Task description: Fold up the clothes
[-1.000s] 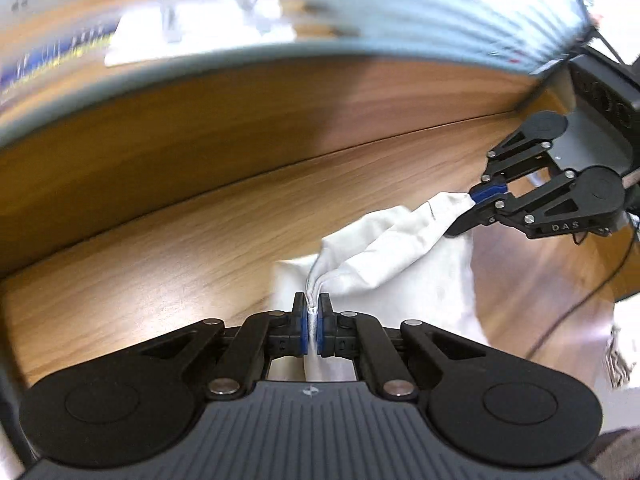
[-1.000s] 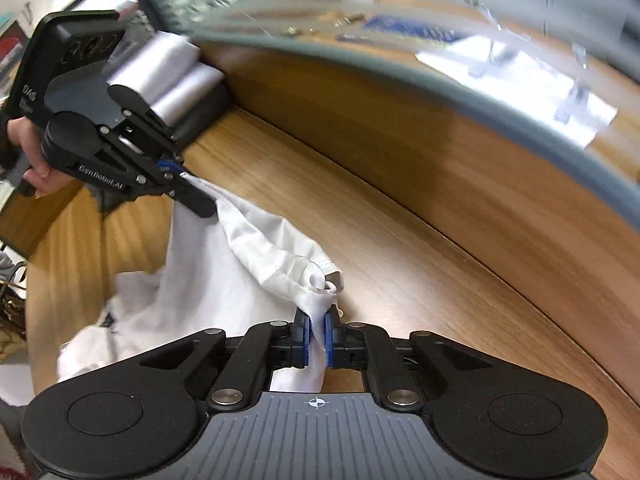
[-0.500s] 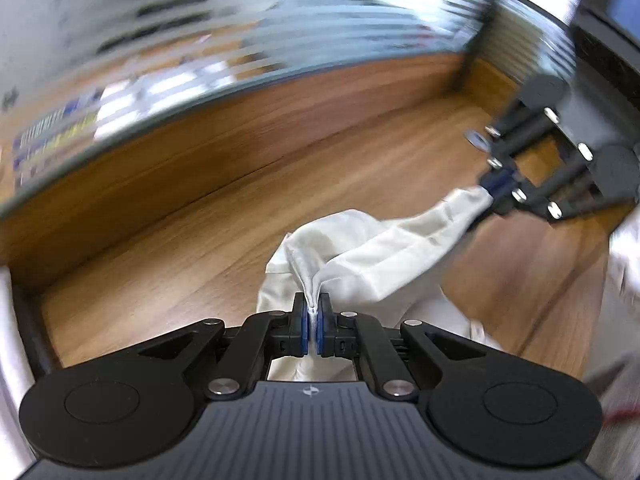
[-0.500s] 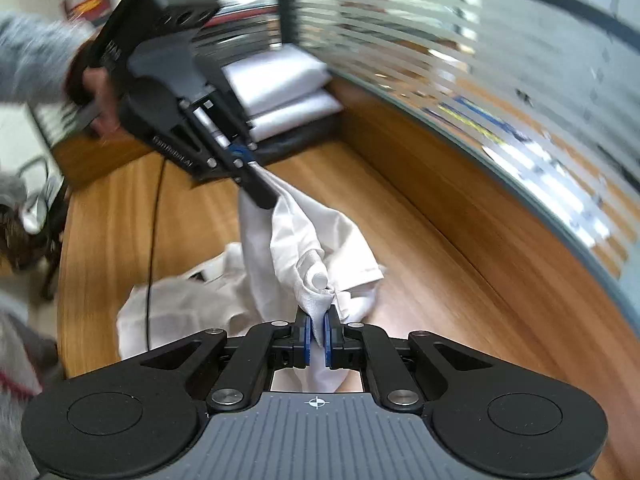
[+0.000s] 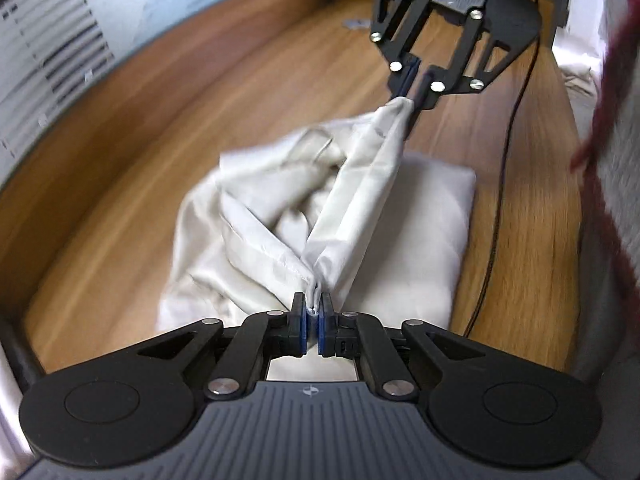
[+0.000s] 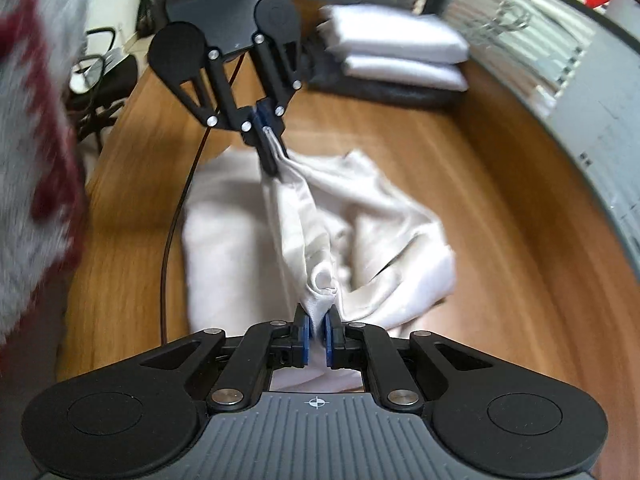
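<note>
Left wrist view: left tool (image 5: 313,314) clamped on a hem of the white garment (image 5: 404,240), right tool (image 5: 414,80) clamped on another edge; fabric stretches taut between them, the rest bunched on the wooden tabletop (image 5: 240,92); bare wood around; a black cable (image 5: 504,160) runs beside; folded white clothes (image 6: 400,52) stacked beyond.

each view is taken from a wrist, looking steeply down along its own fingers at close range. the white garment (image 5: 360,216) on the wooden table (image 5: 200,128) is shared, and the opposite gripper is seen facing back from the far end in each.
</note>
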`<state>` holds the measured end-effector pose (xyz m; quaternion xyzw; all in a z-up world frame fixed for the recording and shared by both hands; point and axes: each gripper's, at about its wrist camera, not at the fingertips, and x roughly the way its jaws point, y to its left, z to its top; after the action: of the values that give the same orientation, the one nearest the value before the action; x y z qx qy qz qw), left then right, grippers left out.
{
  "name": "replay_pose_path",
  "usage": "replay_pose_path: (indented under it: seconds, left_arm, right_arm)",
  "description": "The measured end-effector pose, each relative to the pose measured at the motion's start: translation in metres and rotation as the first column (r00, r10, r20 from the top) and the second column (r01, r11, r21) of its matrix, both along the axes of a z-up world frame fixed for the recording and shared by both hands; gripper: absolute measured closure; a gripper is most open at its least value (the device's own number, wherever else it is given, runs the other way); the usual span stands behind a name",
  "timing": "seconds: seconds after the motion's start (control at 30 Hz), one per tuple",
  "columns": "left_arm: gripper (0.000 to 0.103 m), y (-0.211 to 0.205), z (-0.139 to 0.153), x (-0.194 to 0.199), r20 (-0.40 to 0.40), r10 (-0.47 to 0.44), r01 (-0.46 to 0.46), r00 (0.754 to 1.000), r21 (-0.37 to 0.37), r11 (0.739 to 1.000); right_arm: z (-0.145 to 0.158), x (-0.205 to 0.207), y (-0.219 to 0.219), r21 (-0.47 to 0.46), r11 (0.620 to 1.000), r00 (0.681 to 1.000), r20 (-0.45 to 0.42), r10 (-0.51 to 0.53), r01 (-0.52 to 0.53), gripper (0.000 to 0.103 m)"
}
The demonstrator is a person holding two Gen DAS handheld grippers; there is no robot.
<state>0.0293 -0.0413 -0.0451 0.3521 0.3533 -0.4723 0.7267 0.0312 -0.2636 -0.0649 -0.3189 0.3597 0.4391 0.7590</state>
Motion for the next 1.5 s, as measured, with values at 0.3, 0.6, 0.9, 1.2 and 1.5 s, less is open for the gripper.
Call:
replay_pose_path:
  seconds: [0.3,0.6,0.9,1.2,1.5]
  left_arm:
    - [0.071,0.019,0.011,-0.007,-0.131,0.192,-0.201,0.973,-0.061,0.978]
    - [0.065,0.013,0.038,0.038,-0.231,0.439,-0.481,0.868,-0.177,0.859]
    - [0.065,-0.022,0.018,0.075,-0.266,0.468,-0.522,0.843,-0.188,0.832]
    - [0.065,-0.04,-0.001,0.099,-0.281,0.469,-0.525,0.837,-0.174,0.833]
    - [0.065,-0.043,-0.011,0.107,-0.298,0.454,-0.511,0.84,-0.153,0.846]
  right_arm:
    - [0.009,0.004,-0.017,0.074,0.989,0.986,-0.114,-0.119,0.128,0.06]
    - [0.053,0.05,-0.054,0.207,0.886,0.897,-0.255,-0.361,0.415,0.057]
    - [0.017,0.117,-0.058,0.171,0.713,0.688,-0.482,-0.542,0.68,0.056]
    - [-0.043,0.17,-0.082,0.086,0.437,0.352,-0.736,-0.578,0.896,0.057]
    - [-0.09,0.184,-0.093,0.005,0.268,0.131,-0.88,-0.455,0.963,0.058]
